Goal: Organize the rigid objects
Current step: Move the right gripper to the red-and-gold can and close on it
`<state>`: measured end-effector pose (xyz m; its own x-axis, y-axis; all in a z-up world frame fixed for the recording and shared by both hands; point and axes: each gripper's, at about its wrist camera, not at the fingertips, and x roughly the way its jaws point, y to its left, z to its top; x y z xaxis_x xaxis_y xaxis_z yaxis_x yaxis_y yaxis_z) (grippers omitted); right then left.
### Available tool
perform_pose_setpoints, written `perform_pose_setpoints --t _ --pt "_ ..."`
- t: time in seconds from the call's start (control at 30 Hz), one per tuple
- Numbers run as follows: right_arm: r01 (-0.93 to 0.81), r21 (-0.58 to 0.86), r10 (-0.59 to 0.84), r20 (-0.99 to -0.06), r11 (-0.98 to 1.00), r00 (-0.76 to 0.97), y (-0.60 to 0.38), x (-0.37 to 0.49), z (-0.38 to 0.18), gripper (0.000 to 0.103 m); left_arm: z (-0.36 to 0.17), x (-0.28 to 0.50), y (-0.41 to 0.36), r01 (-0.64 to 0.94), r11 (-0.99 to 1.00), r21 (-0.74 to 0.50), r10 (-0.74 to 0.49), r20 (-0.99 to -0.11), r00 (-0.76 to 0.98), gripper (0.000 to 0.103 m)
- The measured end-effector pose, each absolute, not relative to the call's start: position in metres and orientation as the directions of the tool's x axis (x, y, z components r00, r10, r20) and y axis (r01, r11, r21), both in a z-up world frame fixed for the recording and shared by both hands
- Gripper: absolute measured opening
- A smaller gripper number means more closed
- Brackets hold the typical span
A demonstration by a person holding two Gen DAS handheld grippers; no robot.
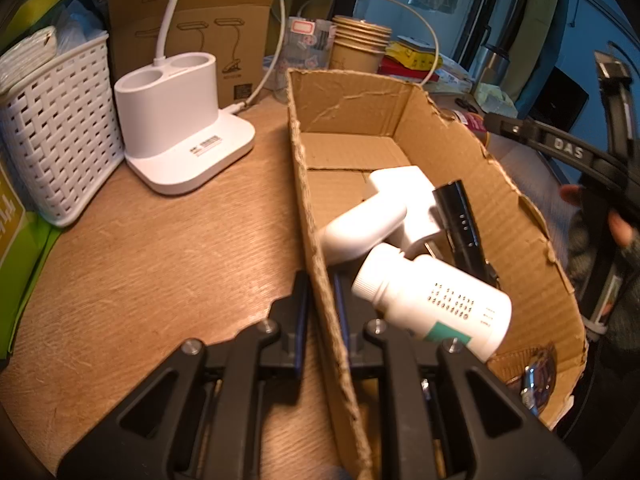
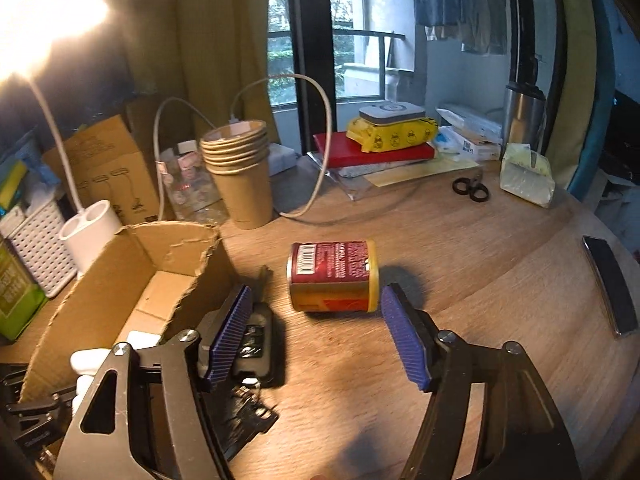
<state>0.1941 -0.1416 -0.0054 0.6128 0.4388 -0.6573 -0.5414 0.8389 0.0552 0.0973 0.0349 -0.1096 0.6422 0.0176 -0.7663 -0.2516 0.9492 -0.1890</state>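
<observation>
My left gripper (image 1: 320, 308) is shut on the near left wall of the torn cardboard box (image 1: 316, 216), one finger outside and one inside. In the box lie a white pill bottle (image 1: 432, 304), a white plastic device (image 1: 372, 216) and a black slim device (image 1: 460, 220). In the right wrist view my right gripper (image 2: 316, 336) is open and empty, just in front of a red and yellow tin (image 2: 332, 276) lying on its side on the wooden table. A black key fob with keys (image 2: 256, 352) lies under its left finger, beside the box (image 2: 180, 272).
A white lamp base (image 1: 180, 128) and white woven basket (image 1: 60, 128) stand left of the box. Stacked paper cups (image 2: 240, 168), a cable, books, scissors (image 2: 472, 190), a steel flask (image 2: 524, 116) and a phone (image 2: 610, 288) lie around the table.
</observation>
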Motion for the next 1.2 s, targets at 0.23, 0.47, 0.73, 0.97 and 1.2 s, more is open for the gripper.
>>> perform_pose_setpoints --t 0.23,0.47,0.73,0.97,1.2 --pt "-0.524 0.058 0.413 -0.692 0.850 0.592 -0.139 0.220 -0.011 0.072 -0.110 0.097 0.035 -0.251 0.949 -0.189 0.017 -0.766 0.642 0.014" --pt "-0.561 0.015 0.379 -0.752 0.828 0.540 -0.121 0.244 -0.004 0.073 -0.109 0.097 0.034 -0.251 0.949 -0.188 0.018 -0.766 0.642 0.014" --pt "-0.557 0.032 0.406 -0.719 0.830 0.565 -0.120 0.241 -0.011 0.074 -0.110 0.098 0.033 -0.251 0.949 -0.189 0.017 -0.766 0.642 0.015" --pt "-0.543 0.019 0.385 -0.725 0.840 0.571 -0.114 0.245 -0.026 0.074 -0.109 0.098 0.034 -0.251 0.949 -0.189 0.018 -0.766 0.642 0.015" --pt "-0.527 -0.010 0.340 -0.752 0.850 0.564 -0.112 0.250 -0.041 0.068 -0.109 0.098 0.034 -0.251 0.949 -0.189 0.017 -0.766 0.642 0.015"
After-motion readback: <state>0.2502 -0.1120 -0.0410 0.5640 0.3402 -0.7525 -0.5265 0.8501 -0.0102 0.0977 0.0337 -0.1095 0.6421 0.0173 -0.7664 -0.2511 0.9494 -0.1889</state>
